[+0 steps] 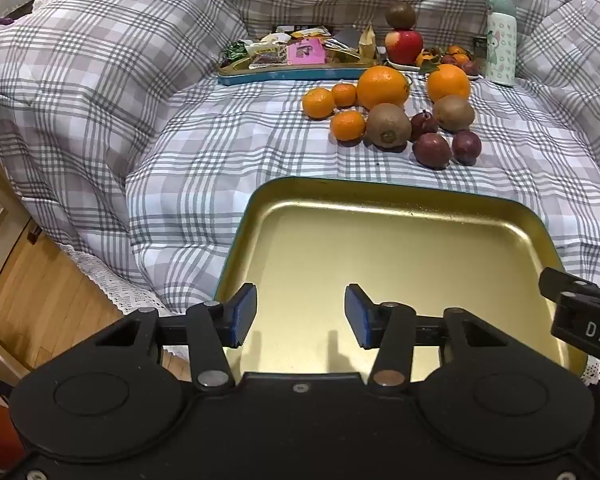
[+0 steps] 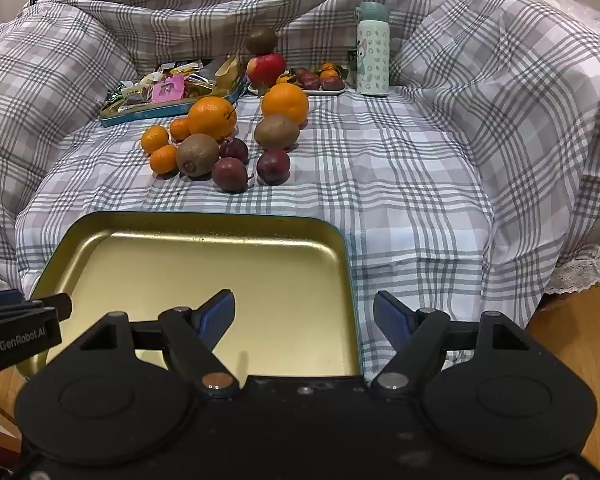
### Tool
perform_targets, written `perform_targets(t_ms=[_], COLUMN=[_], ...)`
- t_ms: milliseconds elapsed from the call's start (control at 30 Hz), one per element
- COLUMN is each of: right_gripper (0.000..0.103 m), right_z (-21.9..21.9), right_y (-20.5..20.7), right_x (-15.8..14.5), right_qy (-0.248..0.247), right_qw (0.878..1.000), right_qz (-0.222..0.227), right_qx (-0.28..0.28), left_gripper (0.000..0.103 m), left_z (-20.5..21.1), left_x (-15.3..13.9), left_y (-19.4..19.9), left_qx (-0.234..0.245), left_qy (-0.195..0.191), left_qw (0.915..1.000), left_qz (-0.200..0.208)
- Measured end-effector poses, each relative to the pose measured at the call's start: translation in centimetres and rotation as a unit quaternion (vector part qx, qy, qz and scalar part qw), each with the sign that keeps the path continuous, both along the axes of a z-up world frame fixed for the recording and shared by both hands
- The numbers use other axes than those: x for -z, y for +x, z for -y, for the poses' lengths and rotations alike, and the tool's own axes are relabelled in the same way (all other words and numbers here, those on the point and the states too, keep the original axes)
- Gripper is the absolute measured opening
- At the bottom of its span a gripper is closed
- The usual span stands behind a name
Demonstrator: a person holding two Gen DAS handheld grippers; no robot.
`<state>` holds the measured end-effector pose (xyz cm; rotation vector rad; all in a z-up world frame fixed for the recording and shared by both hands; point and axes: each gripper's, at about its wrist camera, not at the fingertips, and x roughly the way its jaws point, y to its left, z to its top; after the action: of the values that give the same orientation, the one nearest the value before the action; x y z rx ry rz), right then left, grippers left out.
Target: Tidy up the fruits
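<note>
Nearest, the left gripper (image 1: 300,316) and the right gripper (image 2: 304,316) both hang spread with nothing between their jaws, above an empty gold tray (image 1: 380,196) on the checked cloth (image 2: 400,184). Beyond its far rim lies the loose fruit: mandarins (image 1: 347,125), two oranges (image 1: 382,87), two kiwis (image 1: 388,125) and dark passion fruits (image 1: 432,150). Farthest stand a snack tin (image 1: 292,73), an apple (image 1: 404,46) and a flask (image 1: 500,38).
</note>
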<state>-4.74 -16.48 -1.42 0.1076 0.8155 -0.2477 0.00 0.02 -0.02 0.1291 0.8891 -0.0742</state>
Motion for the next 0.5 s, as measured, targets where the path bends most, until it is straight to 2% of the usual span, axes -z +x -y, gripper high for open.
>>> perform_targets(t_ms=[200,333,500], right_gripper=[0.079,0.079,0.079], right_z=[0.0,0.0,-0.4], right_y=[0.2,-0.1,-0.2], right_x=[-0.7,0.5,0.3], right_qy=[0.001,0.006,0.009], right_qw=[1.000,1.000,1.000], right_qz=[-0.002,-0.005,-0.008], right_qx=[-0.002,-0.005,-0.003], left_gripper=[0.055,0.055,0.055], left_z=[0.3,-0.1,0.3], left_x=[0.2,0.2,0.4], left_y=[-0.3,-0.6,-0.5], left_qx=[0.004,0.003,0.011], left_qy=[0.005,0.005,0.007], left_qw=[1.0000,0.9999,0.9999], left_qz=[0.006,0.009,0.001])
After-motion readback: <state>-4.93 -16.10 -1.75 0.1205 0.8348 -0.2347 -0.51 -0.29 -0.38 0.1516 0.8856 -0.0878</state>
